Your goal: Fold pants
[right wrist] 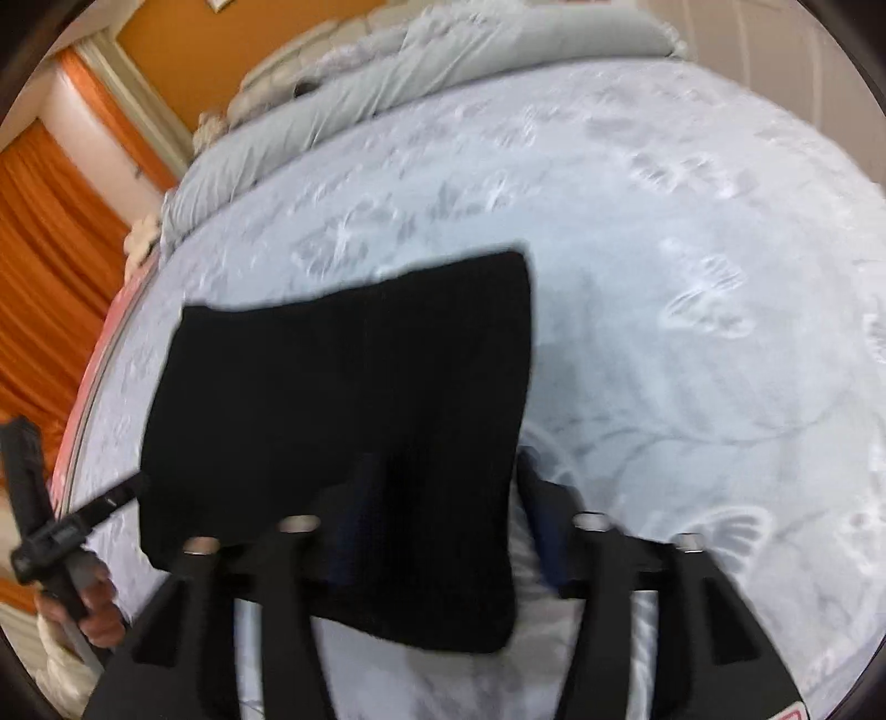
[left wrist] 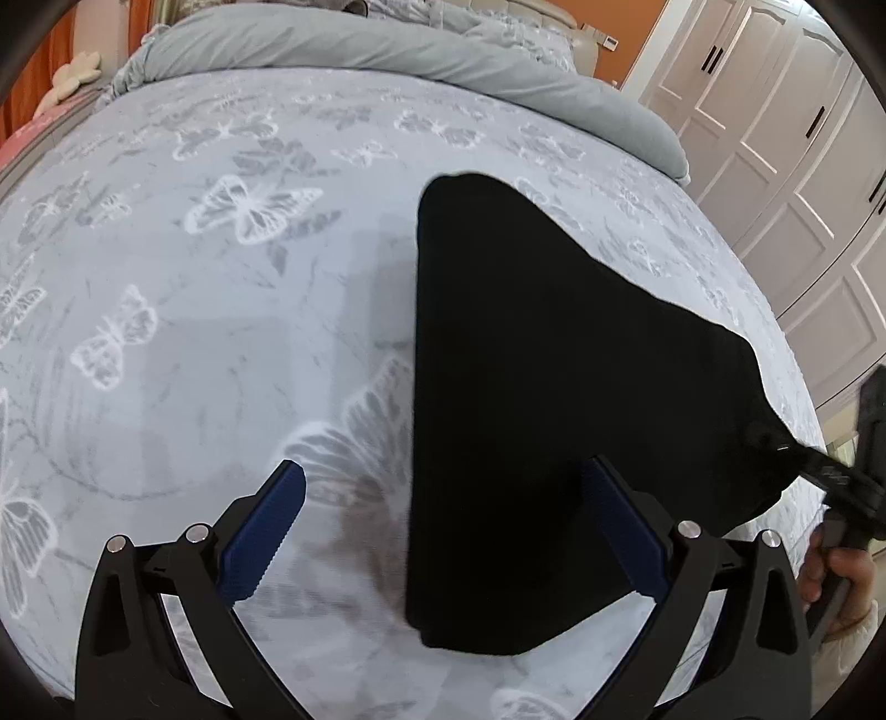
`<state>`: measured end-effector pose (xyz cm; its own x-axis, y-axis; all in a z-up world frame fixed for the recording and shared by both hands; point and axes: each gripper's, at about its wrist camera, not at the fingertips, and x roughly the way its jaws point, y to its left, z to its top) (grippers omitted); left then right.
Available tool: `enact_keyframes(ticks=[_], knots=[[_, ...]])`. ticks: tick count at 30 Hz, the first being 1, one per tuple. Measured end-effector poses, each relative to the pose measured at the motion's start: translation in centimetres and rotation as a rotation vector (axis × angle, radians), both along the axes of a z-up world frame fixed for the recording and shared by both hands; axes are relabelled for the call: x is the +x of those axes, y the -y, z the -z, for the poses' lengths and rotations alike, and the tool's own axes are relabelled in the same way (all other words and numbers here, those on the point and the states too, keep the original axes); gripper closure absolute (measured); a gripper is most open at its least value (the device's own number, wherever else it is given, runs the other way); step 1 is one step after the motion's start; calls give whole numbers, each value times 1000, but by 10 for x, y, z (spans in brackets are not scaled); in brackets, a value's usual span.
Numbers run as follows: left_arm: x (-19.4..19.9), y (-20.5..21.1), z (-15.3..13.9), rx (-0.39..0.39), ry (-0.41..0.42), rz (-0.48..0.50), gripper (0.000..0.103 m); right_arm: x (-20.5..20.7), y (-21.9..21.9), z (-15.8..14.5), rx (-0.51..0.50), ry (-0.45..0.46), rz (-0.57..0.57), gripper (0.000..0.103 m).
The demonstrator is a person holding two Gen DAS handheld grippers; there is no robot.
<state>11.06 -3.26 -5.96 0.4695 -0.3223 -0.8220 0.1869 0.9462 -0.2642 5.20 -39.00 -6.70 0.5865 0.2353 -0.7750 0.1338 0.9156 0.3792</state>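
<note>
Left gripper [left wrist: 443, 531] hangs above the bed [left wrist: 194, 332] with its jaws spread wide, blue pads [left wrist: 263, 534] showing, nothing between them but air. Black pants [left wrist: 531, 387] lie folded on the butterfly sheet, one corner stretched out to the right. There the right gripper [left wrist: 830, 471] meets that corner, a hand [left wrist: 841, 576] below it. A grey duvet [left wrist: 387, 50] sits at the far end, a white wardrobe [left wrist: 775, 122] to the right.

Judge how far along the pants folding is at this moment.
Mostly done, it seems: the black pants lie on the butterfly bedspread as a compact, straight-edged folded stack. In hand: nothing; the left gripper and right gripper are both open above it. Left: perhaps squaring the flared corner.
</note>
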Motion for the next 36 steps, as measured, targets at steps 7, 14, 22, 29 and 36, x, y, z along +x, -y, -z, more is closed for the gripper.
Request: enact_keyframes(ticks=[7,14,22,29,36], knots=[[17,-3,38,-147,-154,-10,5,19,-6,40,195,-152,-30,29],[21,-20,17,-297,-133,61,64,13,-48,-6,149,22,-111,66],[-7,-98,-25,-208,-68,25,43,5,-102,13,145,-109,-241,54],[-36,-128,-49,63,173,-113,28,-6,-108,-53,-169,149,-51,44],[-36,-93,-59,104,200,-120,14,55,-180,-54,-122,185,-207,101]])
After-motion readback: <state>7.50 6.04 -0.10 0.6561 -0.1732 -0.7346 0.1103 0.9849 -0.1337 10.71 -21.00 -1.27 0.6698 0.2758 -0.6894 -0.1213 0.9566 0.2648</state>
